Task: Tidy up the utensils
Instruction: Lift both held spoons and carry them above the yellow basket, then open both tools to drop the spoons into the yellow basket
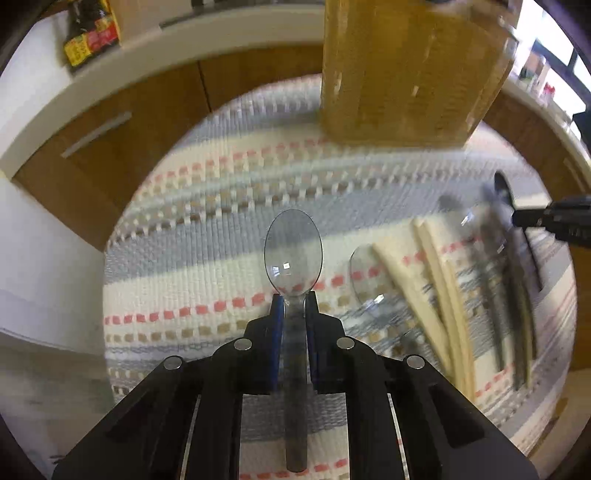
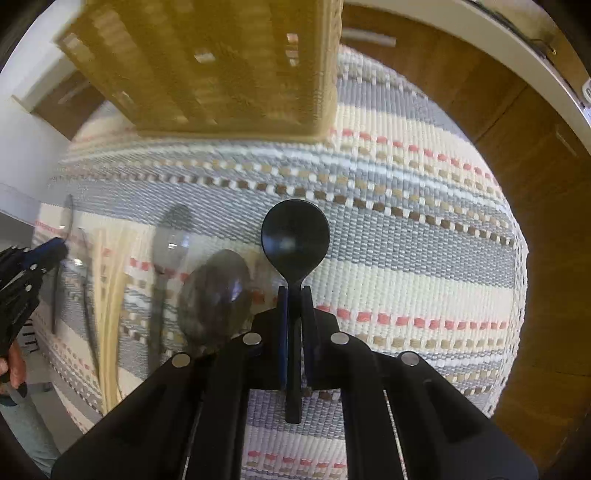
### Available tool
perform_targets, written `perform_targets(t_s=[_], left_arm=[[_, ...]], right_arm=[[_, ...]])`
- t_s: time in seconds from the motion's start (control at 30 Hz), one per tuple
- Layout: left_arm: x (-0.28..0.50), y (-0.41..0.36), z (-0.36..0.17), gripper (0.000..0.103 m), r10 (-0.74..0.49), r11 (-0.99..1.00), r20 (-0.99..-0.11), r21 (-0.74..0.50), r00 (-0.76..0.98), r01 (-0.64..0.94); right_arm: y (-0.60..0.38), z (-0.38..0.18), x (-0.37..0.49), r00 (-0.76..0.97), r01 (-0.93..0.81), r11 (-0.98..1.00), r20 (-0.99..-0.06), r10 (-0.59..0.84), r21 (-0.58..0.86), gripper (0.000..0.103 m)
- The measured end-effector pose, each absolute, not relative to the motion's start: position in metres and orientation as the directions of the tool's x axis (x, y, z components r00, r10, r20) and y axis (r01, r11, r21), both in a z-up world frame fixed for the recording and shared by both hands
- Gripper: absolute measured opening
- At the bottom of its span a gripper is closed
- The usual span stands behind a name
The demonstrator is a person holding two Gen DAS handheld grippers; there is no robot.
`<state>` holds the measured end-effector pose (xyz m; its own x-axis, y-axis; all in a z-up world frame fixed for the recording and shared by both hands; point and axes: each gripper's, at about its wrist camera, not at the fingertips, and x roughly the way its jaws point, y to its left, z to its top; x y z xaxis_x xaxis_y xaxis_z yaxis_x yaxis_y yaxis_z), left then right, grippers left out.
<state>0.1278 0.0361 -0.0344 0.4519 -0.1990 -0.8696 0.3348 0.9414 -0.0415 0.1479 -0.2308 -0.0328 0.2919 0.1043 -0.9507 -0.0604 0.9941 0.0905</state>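
Note:
My left gripper (image 1: pixel 294 300) is shut on the neck of a clear plastic spoon (image 1: pixel 293 253), its bowl pointing ahead above the striped mat (image 1: pixel 207 258). My right gripper (image 2: pixel 294 291) is shut on a black plastic spoon (image 2: pixel 295 236), bowl forward. On the mat lie pale chopsticks (image 1: pixel 436 291), another clear spoon (image 1: pixel 364 280) and dark utensils (image 1: pixel 513 280). From the right wrist view the same pile shows as chopsticks (image 2: pixel 109 295), a clear spoon (image 2: pixel 173 243) and a smoky spoon (image 2: pixel 216 291). A tan slotted holder (image 1: pixel 406 70) (image 2: pixel 221 66) stands at the mat's far edge.
Wooden cabinet fronts (image 1: pixel 122 122) and a white counter edge (image 1: pixel 92 85) lie beyond the mat. A dark bottle with a yellow label (image 1: pixel 88 33) stands at the upper left. The other gripper's tip (image 1: pixel 554 218) enters from the right; in the right wrist view it (image 2: pixel 37 258) shows at left with a hand.

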Motion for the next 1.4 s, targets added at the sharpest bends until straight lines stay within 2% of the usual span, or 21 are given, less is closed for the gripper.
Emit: perform_targets(t_s=[0.2,0.33,0.47,0.7,0.87,1.03,1.17,1.23,1.3,1.4], left_arm=[[0.112,0.042,0.045,0.010,-0.350,0.924,-0.694,-0.146,0.629,0.354],[0.118,0.034,0.100,0.010,-0.418,0.906,-0.544,-0.186,0.728,0.381],[0.131,0.014,0.136,0.010,-0.428,0.904,-0.418,-0.179,0.802,0.389],[0.175,-0.010,0.150,0.010,-0.397,0.914,-0.238,-0.191,0.887,0.358],[0.204,-0.019,0.139,0.010,-0.381,0.917,-0.196,-0.203,0.903,0.343],[0.217,-0.032,0.119,0.010,-0.369,0.926,-0.191,-0.154,0.909,0.344],[0.220,-0.033,0.111,0.011,-0.375,0.924,-0.192,-0.159,0.907,0.348],[0.219,-0.031,0.109,0.017,-0.388,0.917,-0.194,-0.173,0.901,0.358],[0.215,-0.026,0.108,0.038,-0.398,0.912,-0.199,-0.189,0.896,0.363],[0.203,-0.019,0.110,0.042,-0.410,0.906,-0.207,-0.203,0.888,0.371]], right_arm=[[-0.235,0.035,0.121,0.491,-0.133,0.977,-0.845,0.211,0.167,0.005],[-0.232,0.091,0.117,0.656,-0.176,0.972,-0.718,0.234,0.156,0.005],[-0.232,0.134,0.130,0.792,-0.157,0.980,-0.576,0.201,0.126,0.005],[-0.239,0.147,0.182,0.897,-0.086,0.988,-0.423,0.132,0.125,0.005],[-0.240,0.128,0.218,0.918,-0.045,0.993,-0.387,0.084,0.108,0.005],[-0.243,0.101,0.230,0.920,-0.036,0.993,-0.384,0.077,0.113,0.005],[-0.247,0.089,0.228,0.919,-0.051,0.989,-0.382,0.103,0.142,0.005],[-0.247,0.088,0.222,0.919,-0.059,0.988,-0.378,0.109,0.141,0.006],[-0.249,0.089,0.214,0.917,-0.066,0.987,-0.381,0.118,0.148,0.007],[-0.254,0.092,0.199,0.907,-0.075,0.980,-0.396,0.143,0.182,0.010]])
